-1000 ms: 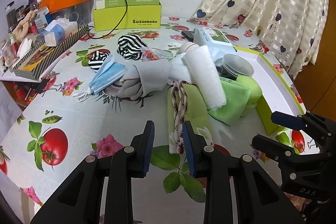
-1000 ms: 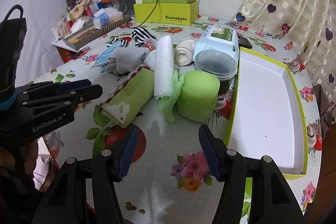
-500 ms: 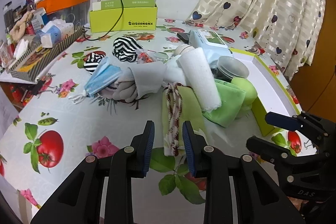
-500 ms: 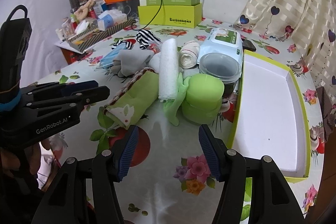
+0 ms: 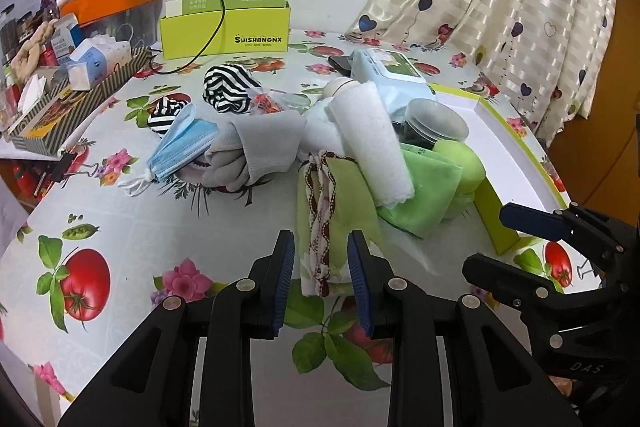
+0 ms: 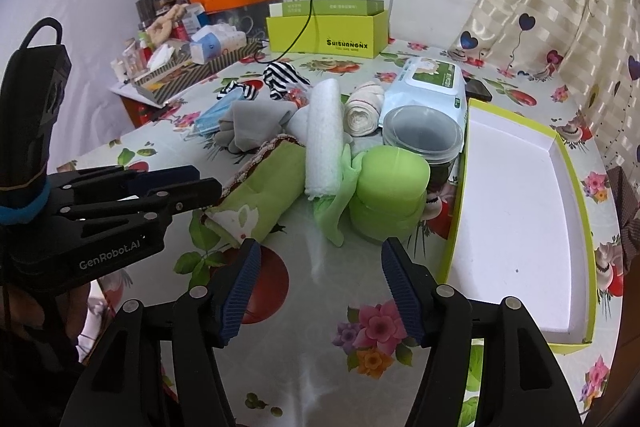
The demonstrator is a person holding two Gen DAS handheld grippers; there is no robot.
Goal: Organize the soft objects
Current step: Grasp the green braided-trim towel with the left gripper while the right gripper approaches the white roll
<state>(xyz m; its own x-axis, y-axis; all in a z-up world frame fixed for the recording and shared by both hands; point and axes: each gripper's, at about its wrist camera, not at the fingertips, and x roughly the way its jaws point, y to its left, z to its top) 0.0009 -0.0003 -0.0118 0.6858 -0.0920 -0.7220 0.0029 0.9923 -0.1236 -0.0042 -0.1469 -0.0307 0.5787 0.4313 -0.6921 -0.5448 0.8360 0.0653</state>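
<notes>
Right gripper (image 6: 321, 285) jaws are opening wider over bare tabletop (image 6: 304, 347) now, left gripper (image 5: 320, 277) jaws half-open and empty near the green trimmed cloth (image 5: 332, 211), so I reckon a grab's coming.

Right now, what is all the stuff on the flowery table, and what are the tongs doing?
Rolled towel: one, white, atop the pile.
Folded cloth: one, green with red trim, nearest the left tongs.
Face mask: one, blue, left of the grey cloth.
Striped socks: two, black-and-white, behind the pile.
Wet wipes: one pack, pale blue.
Tray: one, white with a lime rim, right side.
Left tongs: open, cloth end between them.
Right tongs: opening, nothing between them.
</notes>
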